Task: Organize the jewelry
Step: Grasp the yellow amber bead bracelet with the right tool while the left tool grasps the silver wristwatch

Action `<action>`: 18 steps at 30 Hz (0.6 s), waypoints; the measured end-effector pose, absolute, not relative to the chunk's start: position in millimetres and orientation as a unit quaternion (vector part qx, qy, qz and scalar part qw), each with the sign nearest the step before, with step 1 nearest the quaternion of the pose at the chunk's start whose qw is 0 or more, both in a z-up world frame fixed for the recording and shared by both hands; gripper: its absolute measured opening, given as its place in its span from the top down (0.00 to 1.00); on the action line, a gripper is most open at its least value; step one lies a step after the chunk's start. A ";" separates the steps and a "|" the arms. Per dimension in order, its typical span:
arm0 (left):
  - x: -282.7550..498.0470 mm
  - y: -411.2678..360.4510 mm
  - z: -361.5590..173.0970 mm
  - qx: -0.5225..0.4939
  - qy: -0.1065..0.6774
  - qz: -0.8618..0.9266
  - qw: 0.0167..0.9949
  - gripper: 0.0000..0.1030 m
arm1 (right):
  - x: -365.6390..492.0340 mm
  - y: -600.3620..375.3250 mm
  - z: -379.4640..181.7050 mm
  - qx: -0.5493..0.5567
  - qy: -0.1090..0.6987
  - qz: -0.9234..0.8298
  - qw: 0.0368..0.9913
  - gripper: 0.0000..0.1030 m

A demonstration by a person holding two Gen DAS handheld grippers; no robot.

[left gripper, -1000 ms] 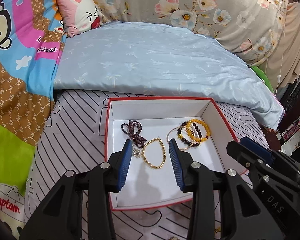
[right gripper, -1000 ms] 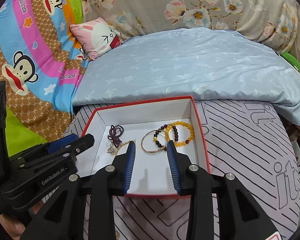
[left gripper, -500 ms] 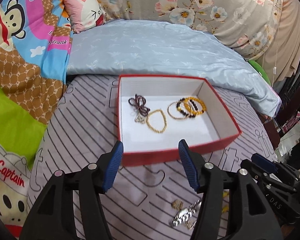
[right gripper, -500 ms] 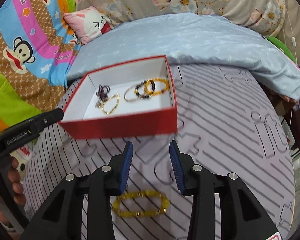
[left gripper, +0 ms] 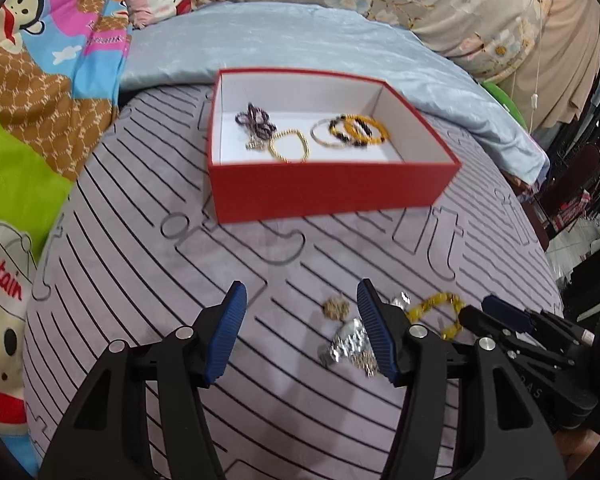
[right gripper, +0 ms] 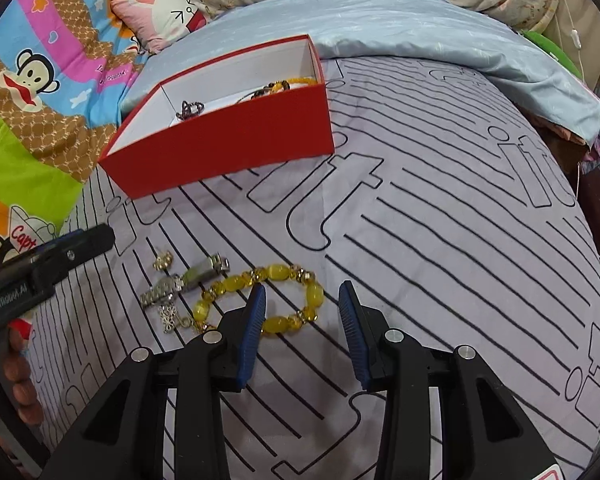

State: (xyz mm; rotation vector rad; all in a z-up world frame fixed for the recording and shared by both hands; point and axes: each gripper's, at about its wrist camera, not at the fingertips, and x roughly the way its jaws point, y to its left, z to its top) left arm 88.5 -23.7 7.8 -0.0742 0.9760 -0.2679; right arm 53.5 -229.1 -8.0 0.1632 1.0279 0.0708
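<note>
A red box (left gripper: 328,192) with a white inside stands on the striped bed cover. It holds dark purple beads (left gripper: 256,118), a gold bead bracelet (left gripper: 290,146), a thin bangle (left gripper: 326,134) and yellow and dark bead bracelets (left gripper: 360,130). Loose on the cover in front of it lie a yellow bead bracelet (right gripper: 236,284), a silver watch (right gripper: 184,280), a small gold piece (right gripper: 162,260) and a silver pendant (right gripper: 170,316). My right gripper (right gripper: 302,292) is open just over the yellow bracelet's right end. My left gripper (left gripper: 300,292) is open, with the watch (left gripper: 348,340) beside its right finger.
A pale blue quilt (left gripper: 300,40) and a pink rabbit pillow (right gripper: 168,12) lie behind the box. Cartoon monkey bedding (right gripper: 40,80) runs along the left. The bed's edge drops away at the right (right gripper: 596,240). A hand (right gripper: 16,364) holds the left gripper.
Both grippers pulled back from over the box and sank toward the near bed cover. The left jaws widened. The loose jewellery came into view under them.
</note>
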 end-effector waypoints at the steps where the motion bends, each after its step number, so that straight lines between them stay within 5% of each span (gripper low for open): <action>1: 85.2 -25.1 3.7 -0.033 0.472 -0.131 0.871 0.46 | 52.8 -228.5 -9.5 0.077 0.491 0.033 0.867 0.63; 12: 72.0 -31.1 -15.9 -0.017 0.491 -0.137 0.860 0.46 | 60.4 -223.3 -21.7 0.070 0.499 0.036 0.863 0.66; 18: 69.7 -36.9 -20.5 -0.011 0.493 -0.147 0.858 0.46 | 60.2 -225.9 -22.6 0.062 0.499 0.029 0.864 0.84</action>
